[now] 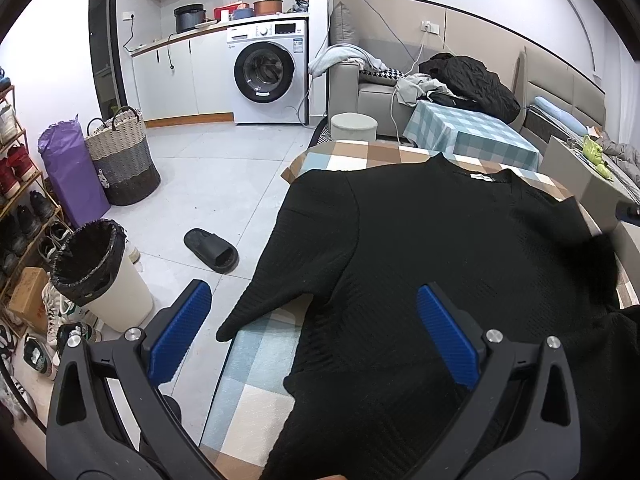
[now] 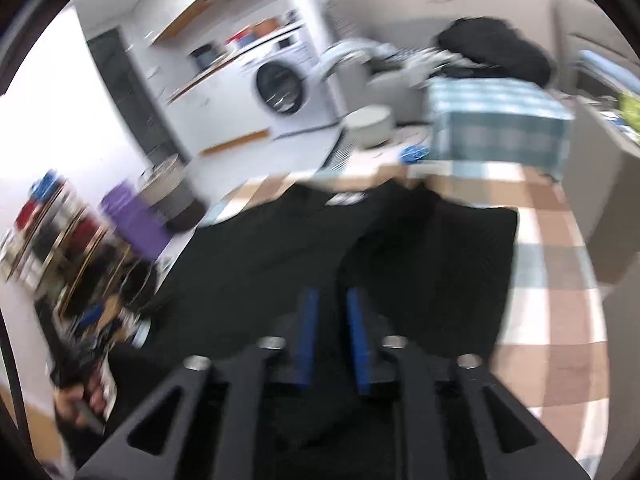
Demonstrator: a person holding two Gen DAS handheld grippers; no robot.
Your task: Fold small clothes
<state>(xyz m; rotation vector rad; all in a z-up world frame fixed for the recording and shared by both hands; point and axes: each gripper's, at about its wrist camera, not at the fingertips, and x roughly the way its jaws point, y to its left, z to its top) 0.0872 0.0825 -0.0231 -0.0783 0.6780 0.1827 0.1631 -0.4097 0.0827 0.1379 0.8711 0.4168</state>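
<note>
Your worktop (image 1: pixel 256 400) is bare left of the black sweater (image 1: pixel 440 260); a grey box (image 1: pixel 568 172) blocks its far-right edge.

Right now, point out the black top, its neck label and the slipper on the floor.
black top (image 1: pixel 440 248): left wrist view, middle of the chest.
neck label (image 1: pixel 482 176): left wrist view, white tag inside the collar.
slipper (image 1: pixel 211 249): left wrist view, its upper strap.

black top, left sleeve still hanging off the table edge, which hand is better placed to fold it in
Left. The left tool is wide open right over that sleeve of the black top. The right tool sits over the already folded right side, its view blurred.
</note>
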